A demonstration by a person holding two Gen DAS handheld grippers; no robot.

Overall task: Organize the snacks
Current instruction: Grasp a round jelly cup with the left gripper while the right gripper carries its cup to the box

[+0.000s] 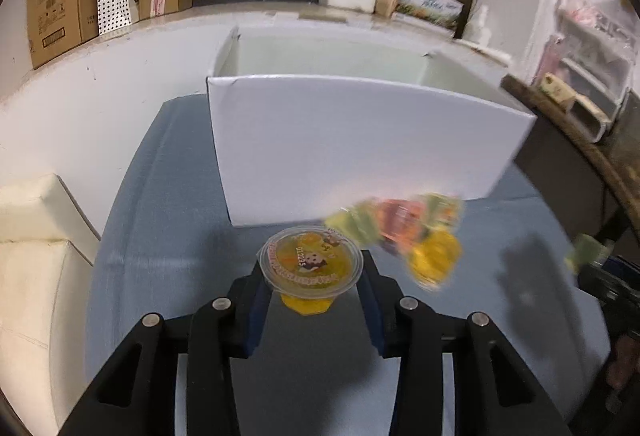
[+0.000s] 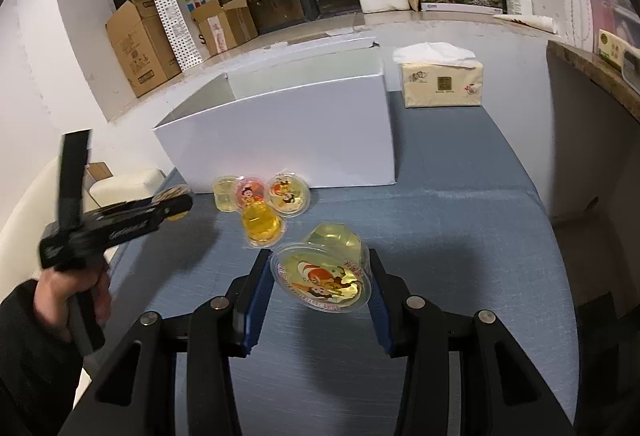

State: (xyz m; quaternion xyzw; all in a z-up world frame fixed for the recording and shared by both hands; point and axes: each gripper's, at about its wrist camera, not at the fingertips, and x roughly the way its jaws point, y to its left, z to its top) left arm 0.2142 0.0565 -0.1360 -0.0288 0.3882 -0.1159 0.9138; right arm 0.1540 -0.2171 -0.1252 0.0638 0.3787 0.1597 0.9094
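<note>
In the left wrist view my left gripper point(image 1: 316, 288) is shut on an orange jelly cup point(image 1: 310, 264), its blue pads against the rim, just above the blue tablecloth point(image 1: 168, 236). A blurred heap of several jelly cups point(image 1: 404, 236) lies to its right, in front of the open white box point(image 1: 360, 140). In the right wrist view my right gripper point(image 2: 320, 288) is shut on a pale yellow jelly cup point(image 2: 324, 276) that is tilted, lid toward the camera. The same heap of cups point(image 2: 260, 204) lies ahead by the white box point(image 2: 280, 132). A hand point(image 2: 72, 288) holds the left gripper point(image 2: 178, 206) at the left.
A tissue pack point(image 2: 442, 84) stands right of the box at the table's back. Cardboard boxes point(image 2: 140, 44) and a dotted paper bag point(image 2: 184, 20) line the sill behind. A cream cushion point(image 1: 36, 256) lies off the table's left edge, a dark wooden shelf point(image 1: 580, 132) to the right.
</note>
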